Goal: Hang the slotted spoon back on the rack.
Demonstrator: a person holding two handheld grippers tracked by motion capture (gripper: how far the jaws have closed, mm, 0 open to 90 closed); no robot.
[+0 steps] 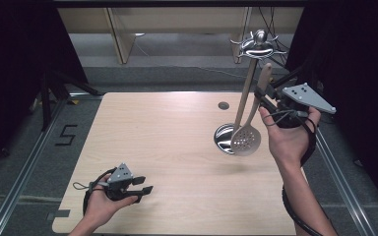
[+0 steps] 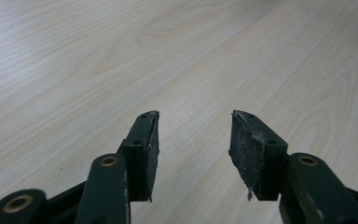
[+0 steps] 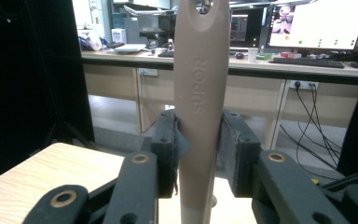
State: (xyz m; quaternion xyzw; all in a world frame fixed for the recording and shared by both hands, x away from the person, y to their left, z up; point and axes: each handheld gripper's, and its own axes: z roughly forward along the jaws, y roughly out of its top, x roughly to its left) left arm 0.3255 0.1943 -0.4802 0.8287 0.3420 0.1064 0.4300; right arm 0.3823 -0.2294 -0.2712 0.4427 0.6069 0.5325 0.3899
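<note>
Gripping the skimmer [image 1: 246, 139] by its handle at right of frame, the right gripper [image 1: 267, 98] should lift its hole squarely toward the rack [image 1: 257, 44]; left gripper [image 1: 146, 185] idles, jaws apart, over the worktop [image 1: 167, 142].

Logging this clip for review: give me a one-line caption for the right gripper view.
Right gripper clamps the beige handle of a slotted spoon upright, office desks beyond.
</note>
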